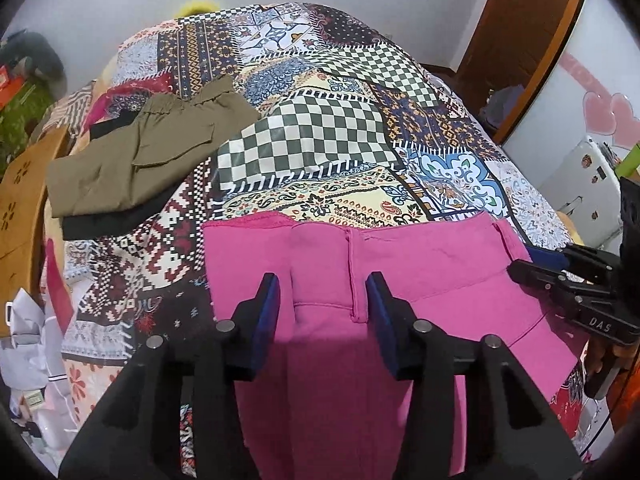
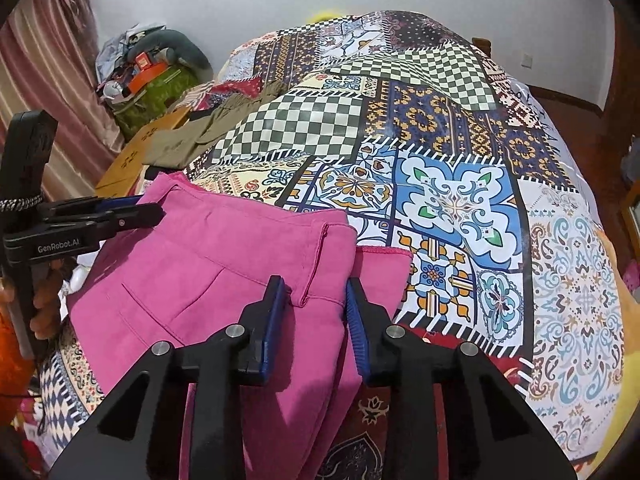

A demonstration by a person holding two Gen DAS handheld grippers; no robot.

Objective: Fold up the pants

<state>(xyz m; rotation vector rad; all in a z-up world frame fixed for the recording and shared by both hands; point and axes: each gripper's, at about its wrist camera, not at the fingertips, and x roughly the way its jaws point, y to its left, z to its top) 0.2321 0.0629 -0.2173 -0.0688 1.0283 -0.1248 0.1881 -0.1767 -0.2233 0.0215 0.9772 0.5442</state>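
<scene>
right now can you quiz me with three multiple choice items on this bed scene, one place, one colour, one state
1. Where do the olive pants lie relative to the pink pants, seen from the left wrist?
A. farther back, to the left
B. underneath them
C. on the floor

2. What colour are the pads on the left hand-held gripper?
A. red
B. blue
C. white

3. How does the right hand-held gripper stand?
A. open over the pink pants
B. shut on the olive pants
C. out of view

Answers: 1 A, they sit on the quilt up-left; 2 B, the blue pads show; 3 A, a gap shows pink fabric between its fingers.
</scene>
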